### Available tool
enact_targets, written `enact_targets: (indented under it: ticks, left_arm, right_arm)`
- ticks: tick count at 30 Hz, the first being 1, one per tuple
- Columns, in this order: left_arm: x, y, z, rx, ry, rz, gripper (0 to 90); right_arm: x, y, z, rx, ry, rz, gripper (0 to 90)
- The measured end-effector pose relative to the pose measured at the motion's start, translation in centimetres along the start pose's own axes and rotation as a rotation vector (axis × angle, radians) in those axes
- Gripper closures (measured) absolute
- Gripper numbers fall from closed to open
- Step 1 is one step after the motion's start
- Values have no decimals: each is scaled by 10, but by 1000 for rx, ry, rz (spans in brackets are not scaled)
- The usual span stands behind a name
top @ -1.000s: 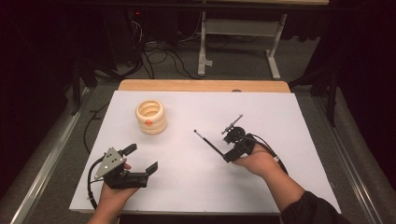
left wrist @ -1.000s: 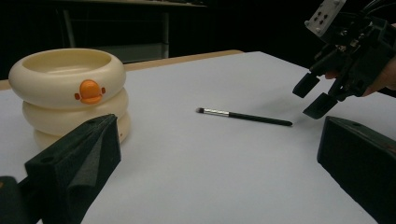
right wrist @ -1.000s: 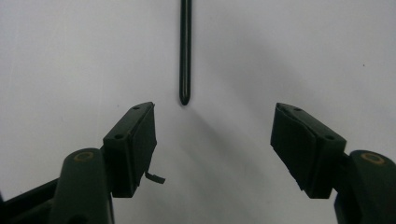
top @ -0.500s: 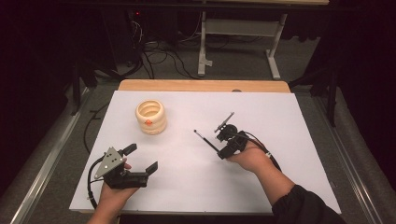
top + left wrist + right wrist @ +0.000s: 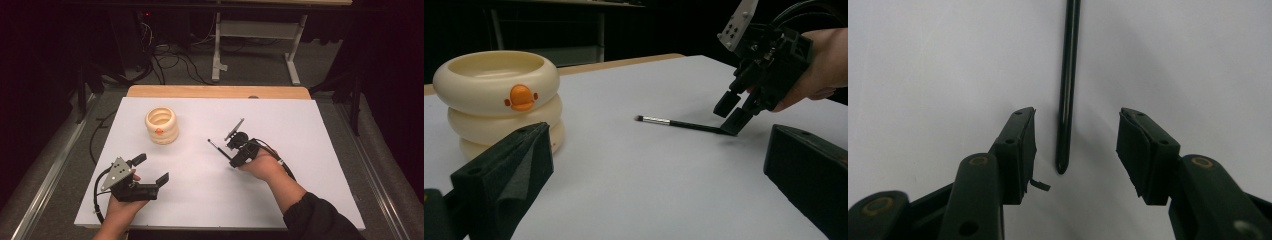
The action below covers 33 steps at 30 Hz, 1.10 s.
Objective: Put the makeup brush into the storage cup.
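While the right gripper (image 5: 231, 148), just right of centre in the high view, straddles the handle end of the thin black brush (image 5: 219, 149), its jaws have just been closing but stand apart from the handle on both sides, so nothing is held yet. The brush lies flat on the white counter (image 5: 300, 130), bristle tip toward the cream stacked-ring cup (image 5: 162, 125) at upper left. In the right gripper view the handle (image 5: 1066, 85) sits nearer the left pad (image 5: 1020, 145) than the right, so I judge that pad may touch first and roll or flick the slim handle sideways. Gripping so close to the very end could also let the brush pivot and droop. The left gripper (image 5: 150, 171), lower left, rests wide open and empty.
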<state>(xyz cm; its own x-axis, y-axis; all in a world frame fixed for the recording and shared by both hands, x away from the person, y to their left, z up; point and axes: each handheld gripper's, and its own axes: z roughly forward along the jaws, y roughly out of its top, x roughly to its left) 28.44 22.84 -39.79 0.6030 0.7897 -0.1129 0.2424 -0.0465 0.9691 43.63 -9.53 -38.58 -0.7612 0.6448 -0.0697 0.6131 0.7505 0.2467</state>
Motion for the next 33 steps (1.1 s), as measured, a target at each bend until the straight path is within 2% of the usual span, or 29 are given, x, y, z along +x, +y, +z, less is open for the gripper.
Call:
enact_targets:
  ticks: [3, 6, 14, 19, 29, 31, 33]
  left_arm:
    - [0, 0, 0, 1, -1, 0, 1]
    - [0, 0, 0, 0, -1, -1, 1]
    - [0, 0, 1, 3, -4, 4, 1]
    - [0, 0, 1, 2, -5, 1, 1]
    - [0, 0, 1, 2, -5, 4, 1]
    - [0, 0, 1, 1, -6, 2, 1]
    - [0, 0, 1, 1, -6, 3, 1]
  right_arm:
    - [-2, 1, 2, -3, -5, -27, 546]
    - [-1, 4, 3, -6, -10, -24, 604]
    - [1, 7, 5, 10, -2, -35, 687]
    - [0, 7, 6, 17, -9, -44, 708]
    - [4, 8, 8, 37, -1, -33, 772]
    - [4, 9, 11, 39, -6, -51, 792]
    - [4, 9, 11, 39, -5, -45, 805]
